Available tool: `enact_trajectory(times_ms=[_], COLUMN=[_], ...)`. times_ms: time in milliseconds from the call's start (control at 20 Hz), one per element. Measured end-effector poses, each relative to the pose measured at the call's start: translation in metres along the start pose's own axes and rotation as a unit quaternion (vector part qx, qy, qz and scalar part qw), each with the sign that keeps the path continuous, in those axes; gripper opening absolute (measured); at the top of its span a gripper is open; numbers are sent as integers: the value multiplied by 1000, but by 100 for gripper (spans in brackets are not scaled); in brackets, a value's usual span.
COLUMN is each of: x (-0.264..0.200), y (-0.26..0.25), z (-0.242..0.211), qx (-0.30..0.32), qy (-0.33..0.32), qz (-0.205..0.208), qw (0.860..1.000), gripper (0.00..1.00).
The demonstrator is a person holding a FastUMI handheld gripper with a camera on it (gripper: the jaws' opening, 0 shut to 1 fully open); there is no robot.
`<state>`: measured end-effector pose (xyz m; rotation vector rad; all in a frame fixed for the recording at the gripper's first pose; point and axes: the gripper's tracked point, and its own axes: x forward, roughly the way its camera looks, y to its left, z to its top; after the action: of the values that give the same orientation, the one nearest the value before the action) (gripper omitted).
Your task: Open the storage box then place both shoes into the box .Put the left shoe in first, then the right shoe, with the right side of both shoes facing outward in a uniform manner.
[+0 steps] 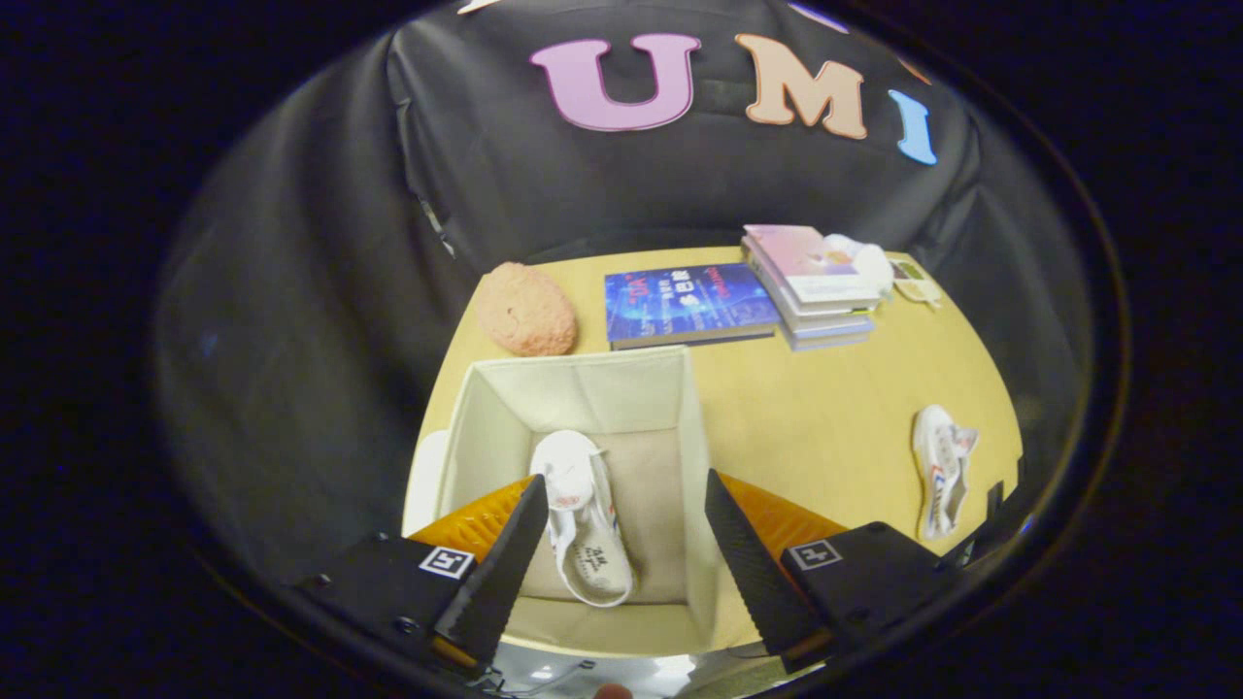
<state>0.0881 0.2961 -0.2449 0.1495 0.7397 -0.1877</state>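
The gripper (621, 490) hangs over the storage box (583, 383) with its two black fingers (505, 568) spread wide apart and nothing held between them; the gap between the tips takes in most of the box's width. The box is a cream fabric cube with its top open, standing on a yellow table (825, 408), and the fingers point down into it from above its near side. One white shoe (583, 519) lies on the floor of the box, between the fingers and closer to the left one, its sole partly turned up so that the printed tread shows near the heel; the left fingertip overlaps its side in this view, though whether they touch I cannot tell. The other white shoe (940, 471) lies out on the table, well off to the right of the right finger and outside the box, stretched lengthwise with red and blue marks along its side. Beyond the box, past the fingertips, a blue book (685, 303) lies flat, with a stack of books (811, 286) just to its right and a pinkish round cushion-like thing (524, 309) to its left, near the table's far corner. A small white object (867, 260) sits on top of the stack.
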Motion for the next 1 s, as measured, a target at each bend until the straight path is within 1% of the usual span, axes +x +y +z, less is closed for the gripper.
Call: enact_trajectory(times_ms=[200,300,450,700,900,1000], x=[-13,-14,-9,-5,0,4], y=[-83,-130,-193,-309,-370,-395], z=[7,1,-13,-65,-102,-111], qx=[2,7,28,42,58,60], qy=[-16,-15,-8,26,51,54], qz=[-44,-66,-86,-144,-158,-166], qw=[999,998,996,988,984,983], gripper=[100,100,100,100,100,100])
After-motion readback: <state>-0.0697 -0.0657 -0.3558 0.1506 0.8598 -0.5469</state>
